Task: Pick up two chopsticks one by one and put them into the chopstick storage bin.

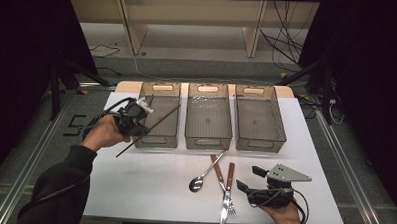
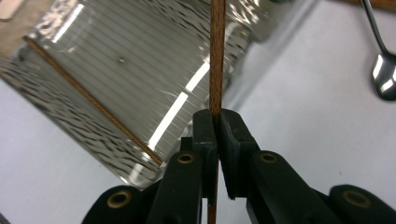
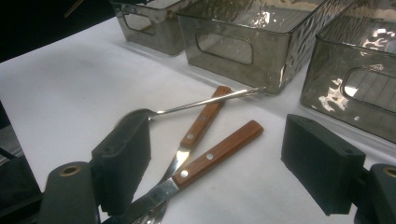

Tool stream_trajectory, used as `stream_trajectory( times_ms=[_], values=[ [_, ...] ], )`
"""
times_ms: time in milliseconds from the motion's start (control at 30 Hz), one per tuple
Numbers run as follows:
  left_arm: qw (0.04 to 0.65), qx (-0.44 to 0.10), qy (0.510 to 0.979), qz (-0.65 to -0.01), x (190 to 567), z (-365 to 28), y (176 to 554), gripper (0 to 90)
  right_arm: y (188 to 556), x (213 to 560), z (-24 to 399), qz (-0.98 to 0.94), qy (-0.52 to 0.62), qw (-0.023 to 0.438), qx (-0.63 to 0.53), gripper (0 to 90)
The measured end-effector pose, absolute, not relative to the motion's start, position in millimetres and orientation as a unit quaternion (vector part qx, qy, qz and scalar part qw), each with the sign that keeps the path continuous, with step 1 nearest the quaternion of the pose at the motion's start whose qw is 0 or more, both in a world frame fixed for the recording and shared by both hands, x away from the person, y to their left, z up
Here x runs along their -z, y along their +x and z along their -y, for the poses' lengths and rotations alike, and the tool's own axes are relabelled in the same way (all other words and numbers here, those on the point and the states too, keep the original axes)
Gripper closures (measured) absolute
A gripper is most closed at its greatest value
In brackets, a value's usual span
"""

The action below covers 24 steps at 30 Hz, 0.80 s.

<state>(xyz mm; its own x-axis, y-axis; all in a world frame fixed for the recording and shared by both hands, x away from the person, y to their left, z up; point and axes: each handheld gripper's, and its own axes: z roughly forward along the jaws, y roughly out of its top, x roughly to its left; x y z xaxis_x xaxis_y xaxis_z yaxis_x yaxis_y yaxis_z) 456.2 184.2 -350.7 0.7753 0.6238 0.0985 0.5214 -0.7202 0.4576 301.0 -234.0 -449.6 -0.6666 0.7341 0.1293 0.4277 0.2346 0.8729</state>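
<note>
High view first: the left gripper is up over the left bin, and it has a chopstick clamped tight between its jaws. That stick runs on a slant, its far end reaching right and away across the bin, its near end hanging out past the bin's near-left corner, over the table. In the left gripper view you see the grip clearly: jaws pinched right on the chopstick, stick crossing them, the ribbed bin floor straight beyond. And there's a second chopstick already lying in that bin, along its floor.

So here's what the drop turns on, I'd say: the stick's long axis sits skewed to the bin's long side. It wants swinging round to run near-to-far, then lowering, or an end may catch the rim.

Over on the right, the right gripper rests on the table near the person, jaws wide apart, holding nothing. In the right gripper view its pads frame the cutlery: spoon, knife and fork, handles pointing away toward the middle bin. This hand is plainly the nearer one for those; they lie just left of it.
</note>
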Motion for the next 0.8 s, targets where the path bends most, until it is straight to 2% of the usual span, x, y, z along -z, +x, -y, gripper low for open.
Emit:
stream_trajectory(
  times_ms=[267, 800],
  values=[
    [0.235, -0.132, 0.893, -0.360, 339, -188, 485, 84.9, 301, 450, 234, -0.770, 0.378, 0.154, -0.490, 24.6],
    [0.272, -0.147, 0.860, -0.407, 324, -178, 524, 84.8, 301, 450, 235, -0.770, 0.378, 0.152, -0.492, 24.6]
  ],
)
